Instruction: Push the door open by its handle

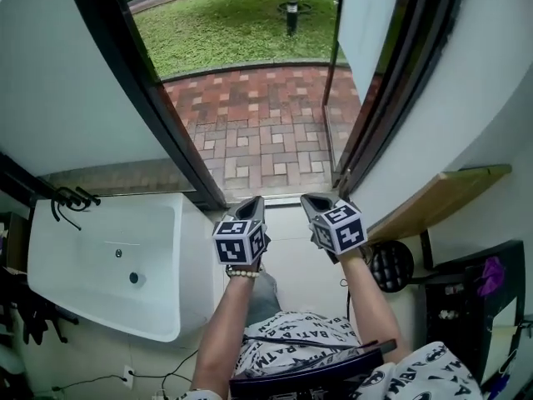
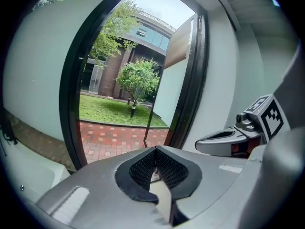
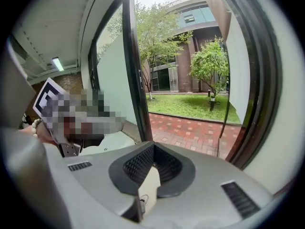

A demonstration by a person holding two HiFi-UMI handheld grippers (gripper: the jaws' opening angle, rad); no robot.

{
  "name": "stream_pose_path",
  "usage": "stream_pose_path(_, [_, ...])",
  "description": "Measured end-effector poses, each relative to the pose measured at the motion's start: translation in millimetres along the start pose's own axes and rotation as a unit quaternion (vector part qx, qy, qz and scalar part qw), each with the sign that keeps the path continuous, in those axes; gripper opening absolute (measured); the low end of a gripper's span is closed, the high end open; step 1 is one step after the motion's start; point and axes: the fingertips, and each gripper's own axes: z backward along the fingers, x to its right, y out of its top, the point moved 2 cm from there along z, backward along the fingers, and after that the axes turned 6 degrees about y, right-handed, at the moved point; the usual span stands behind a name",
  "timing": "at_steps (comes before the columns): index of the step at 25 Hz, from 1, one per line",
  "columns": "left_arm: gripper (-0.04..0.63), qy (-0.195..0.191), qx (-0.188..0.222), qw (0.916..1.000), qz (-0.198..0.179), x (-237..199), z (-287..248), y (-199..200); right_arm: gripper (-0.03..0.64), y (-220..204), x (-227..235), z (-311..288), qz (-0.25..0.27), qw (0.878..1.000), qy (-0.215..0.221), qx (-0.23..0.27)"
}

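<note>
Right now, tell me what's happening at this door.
A person stands at the doorway with a gripper in each hand. The door already stands swung outward over the brick paving. The left gripper and right gripper are both shut and empty, held side by side in front of the opening, touching nothing. A white sink sits to the left.

The left gripper and right gripper are held forward side by side, jaws together, empty.

We see a white basin at left, red brick paving and lawn outside, a wooden shelf at right.
</note>
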Motion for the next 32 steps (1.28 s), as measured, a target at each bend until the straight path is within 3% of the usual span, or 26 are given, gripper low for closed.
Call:
stream_pose_path(14, [-0.016,-0.003,0.003,0.9999,-0.010,57,83,-52,0.003,-51,-54,89,0.003,1.000,-0.009,0.021])
stream_pose_path(32, [-0.016,0.002,0.012,0.9999,-0.008,66,100,-60,0.003,-54,-75,93,0.012,0.999,0.011,0.032])
